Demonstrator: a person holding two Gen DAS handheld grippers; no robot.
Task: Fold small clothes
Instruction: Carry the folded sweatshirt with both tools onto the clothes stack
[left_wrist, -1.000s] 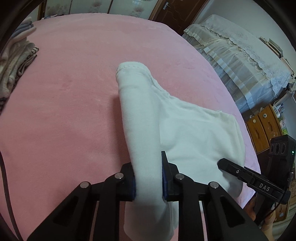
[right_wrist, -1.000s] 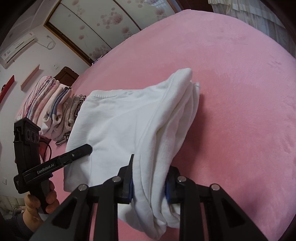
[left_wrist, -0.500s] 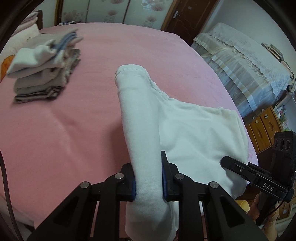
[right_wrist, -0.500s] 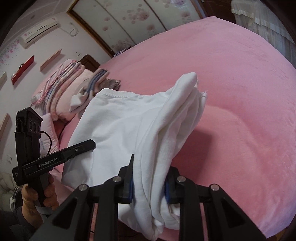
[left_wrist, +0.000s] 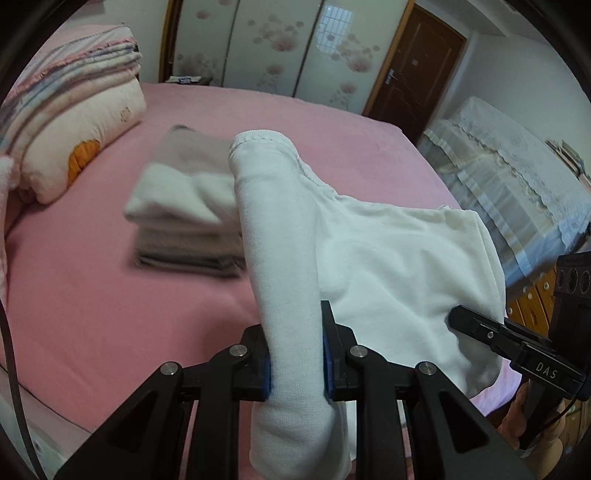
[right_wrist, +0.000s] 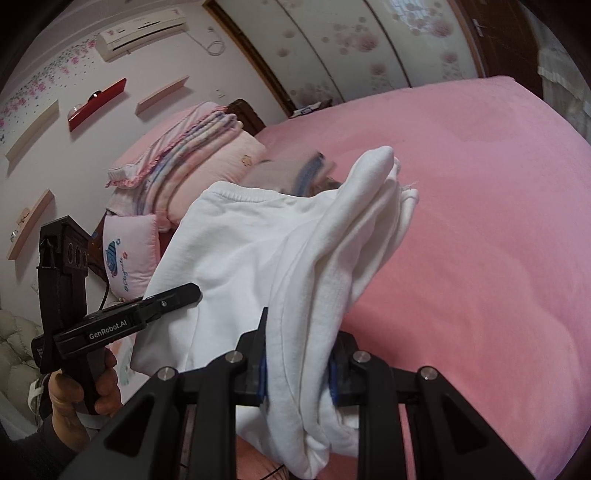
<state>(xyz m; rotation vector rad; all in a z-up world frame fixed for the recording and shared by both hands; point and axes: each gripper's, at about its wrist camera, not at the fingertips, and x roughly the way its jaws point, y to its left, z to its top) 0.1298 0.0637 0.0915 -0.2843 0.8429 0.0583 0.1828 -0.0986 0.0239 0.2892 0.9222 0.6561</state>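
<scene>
My left gripper (left_wrist: 295, 354) and right gripper (right_wrist: 297, 363) each clamp one end of a folded white garment (left_wrist: 388, 258), holding it above the pink bed (left_wrist: 92, 295), near a stack of folded clothes (left_wrist: 184, 229).

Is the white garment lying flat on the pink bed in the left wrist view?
No: the white garment hangs lifted above the pink bed, clamped in the left gripper, with its far side at the right gripper.
</scene>
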